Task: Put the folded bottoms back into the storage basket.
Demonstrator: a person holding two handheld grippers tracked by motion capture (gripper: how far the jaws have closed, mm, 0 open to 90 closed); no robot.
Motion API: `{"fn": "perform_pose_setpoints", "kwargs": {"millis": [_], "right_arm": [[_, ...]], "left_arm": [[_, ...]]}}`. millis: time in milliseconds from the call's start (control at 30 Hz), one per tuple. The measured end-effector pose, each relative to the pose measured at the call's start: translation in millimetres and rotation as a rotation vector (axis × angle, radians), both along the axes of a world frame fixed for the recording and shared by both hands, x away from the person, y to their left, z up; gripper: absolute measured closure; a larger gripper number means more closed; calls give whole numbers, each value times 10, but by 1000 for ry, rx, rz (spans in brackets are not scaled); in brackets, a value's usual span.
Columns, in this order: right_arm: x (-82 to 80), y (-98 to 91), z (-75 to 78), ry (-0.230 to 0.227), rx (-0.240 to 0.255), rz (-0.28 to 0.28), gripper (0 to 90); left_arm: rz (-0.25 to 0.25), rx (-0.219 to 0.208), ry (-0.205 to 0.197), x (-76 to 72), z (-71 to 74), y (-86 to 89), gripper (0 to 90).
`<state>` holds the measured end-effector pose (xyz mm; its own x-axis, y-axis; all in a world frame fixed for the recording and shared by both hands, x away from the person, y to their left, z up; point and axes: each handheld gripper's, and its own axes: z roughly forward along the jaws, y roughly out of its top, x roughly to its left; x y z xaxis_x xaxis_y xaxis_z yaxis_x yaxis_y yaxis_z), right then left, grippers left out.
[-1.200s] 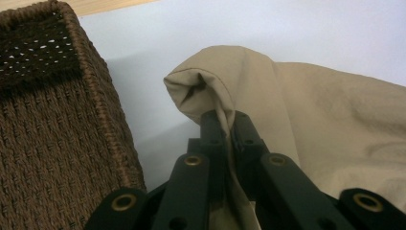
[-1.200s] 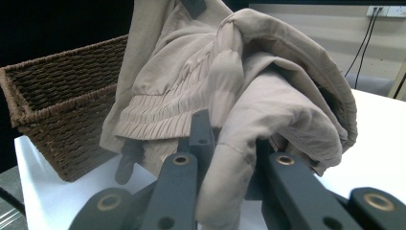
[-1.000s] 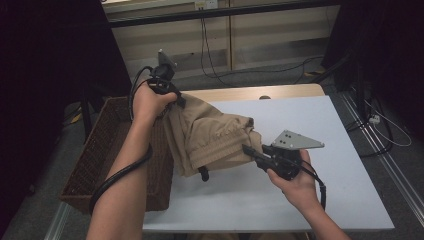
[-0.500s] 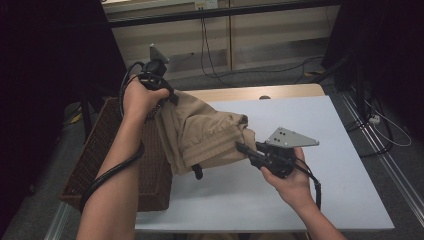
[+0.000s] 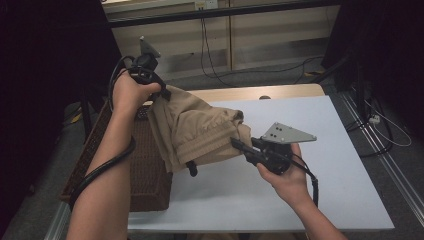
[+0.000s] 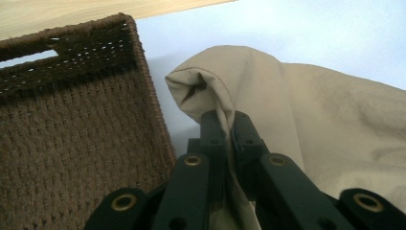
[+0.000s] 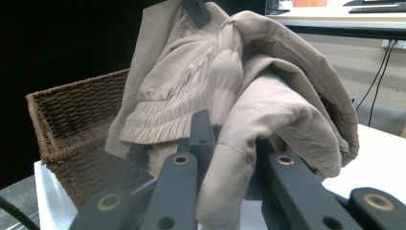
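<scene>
A beige garment (image 5: 197, 132) with a gathered waistband hangs stretched between my two grippers above the table's left part. My left gripper (image 5: 161, 94) is raised high over the wicker basket (image 5: 145, 185), shut on a folded edge of the cloth (image 6: 215, 91). In the left gripper view the left gripper (image 6: 224, 122) pinches that fold between its black jaws. My right gripper (image 5: 239, 146) is lower, over the white table (image 5: 280, 200), shut on the other end of the garment (image 7: 249, 120). Cloth bunches over the right gripper (image 7: 225, 129) in its own view. A dark drawstring tip (image 5: 192, 169) dangles below.
The brown wicker basket (image 6: 72, 143) stands at the table's left edge, partly off it. A wooden strip (image 5: 260, 92) borders the table's far side. Cables (image 5: 220, 55) lie on the floor beyond, and dark furniture stands at both sides.
My left hand has risen and moved away toward the far left, lifting its end of the garment higher over the basket. The right hand has stayed nearly still.
</scene>
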<state>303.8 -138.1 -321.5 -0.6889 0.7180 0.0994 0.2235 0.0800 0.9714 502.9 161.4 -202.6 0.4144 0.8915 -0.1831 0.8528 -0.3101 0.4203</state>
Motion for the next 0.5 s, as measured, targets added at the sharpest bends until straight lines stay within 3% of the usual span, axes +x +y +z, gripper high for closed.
{"fn": "perform_pose_setpoints", "kwargs": {"millis": [500], "right_arm": [[17, 89, 72, -16, 7, 18, 803]], "left_arm": [[19, 3, 0, -19, 114, 140, 861]]}}
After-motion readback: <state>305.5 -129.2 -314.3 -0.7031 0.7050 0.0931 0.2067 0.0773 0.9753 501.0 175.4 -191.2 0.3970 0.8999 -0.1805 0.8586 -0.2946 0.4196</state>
